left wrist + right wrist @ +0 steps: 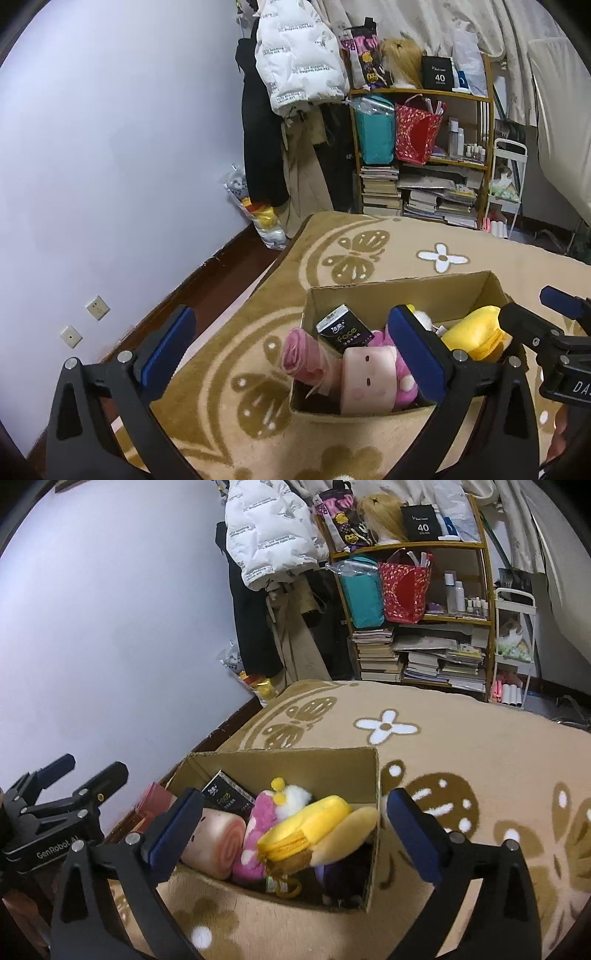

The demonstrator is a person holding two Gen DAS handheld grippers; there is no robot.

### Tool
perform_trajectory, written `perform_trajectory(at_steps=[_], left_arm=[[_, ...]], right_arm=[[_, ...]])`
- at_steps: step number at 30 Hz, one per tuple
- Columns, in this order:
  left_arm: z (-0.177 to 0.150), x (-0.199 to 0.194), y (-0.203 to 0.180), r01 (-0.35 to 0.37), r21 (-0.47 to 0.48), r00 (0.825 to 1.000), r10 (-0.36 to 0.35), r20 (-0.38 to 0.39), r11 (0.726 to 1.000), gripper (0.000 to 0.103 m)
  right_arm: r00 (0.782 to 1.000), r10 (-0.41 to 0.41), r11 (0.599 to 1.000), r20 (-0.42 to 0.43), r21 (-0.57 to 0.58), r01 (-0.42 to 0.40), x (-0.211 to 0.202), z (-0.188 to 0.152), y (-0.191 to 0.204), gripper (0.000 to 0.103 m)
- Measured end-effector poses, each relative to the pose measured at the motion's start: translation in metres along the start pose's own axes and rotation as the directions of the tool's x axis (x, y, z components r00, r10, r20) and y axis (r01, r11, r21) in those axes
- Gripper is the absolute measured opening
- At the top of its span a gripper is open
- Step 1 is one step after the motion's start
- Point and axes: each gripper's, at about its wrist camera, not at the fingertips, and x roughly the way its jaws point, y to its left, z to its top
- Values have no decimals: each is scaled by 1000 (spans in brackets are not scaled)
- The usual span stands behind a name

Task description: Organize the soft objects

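An open cardboard box (402, 291) (288, 757) sits on the beige rug. It holds a pink roll-shaped plush (367, 380) (218, 843), a pink rolled cloth (299, 352), a black tissue pack (345, 328) (229, 795), a pink spotted plush (258, 823) and a yellow plush (476, 332) (314, 830). My left gripper (291, 347) is open and empty above the box's left side. My right gripper (295, 819) is open and empty above the box. Each gripper also shows in the other's view, the right one (543, 314) and the left one (77, 775).
The beige rug with brown butterfly patterns (480, 760) lies beside a white wall (110, 147). Behind stand a wooden shelf with books and bags (421, 158), hanging coats (295, 74), a white rack (513, 642) and a bag of toys (258, 218).
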Motion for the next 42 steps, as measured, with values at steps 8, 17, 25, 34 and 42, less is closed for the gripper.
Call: perform_trajectory(at_steps=[8, 17, 25, 34, 42], left_arm=[[-4, -35, 5, 30, 9, 999, -30, 26, 1000, 103], [-18, -79, 13, 22, -22, 999, -21, 42, 1000, 103], [-29, -126, 28, 15, -44, 995, -10, 104, 999, 103], [-47, -163, 40, 13, -47, 990, -6, 142, 999, 103], [-76, -169, 38, 6, -25, 990, -2, 143, 1000, 103]], right_arm=[[1000, 2, 1000, 1, -22, -2, -35, -5, 15, 103], [999, 12, 998, 30, -69, -10, -83, -15, 35, 103], [997, -1, 998, 81, -68, 7, -123, -31, 42, 103], [993, -19, 994, 115, -100, 31, -150, -54, 49, 103], [987, -30, 990, 156, -132, 51, -161, -72, 53, 103]])
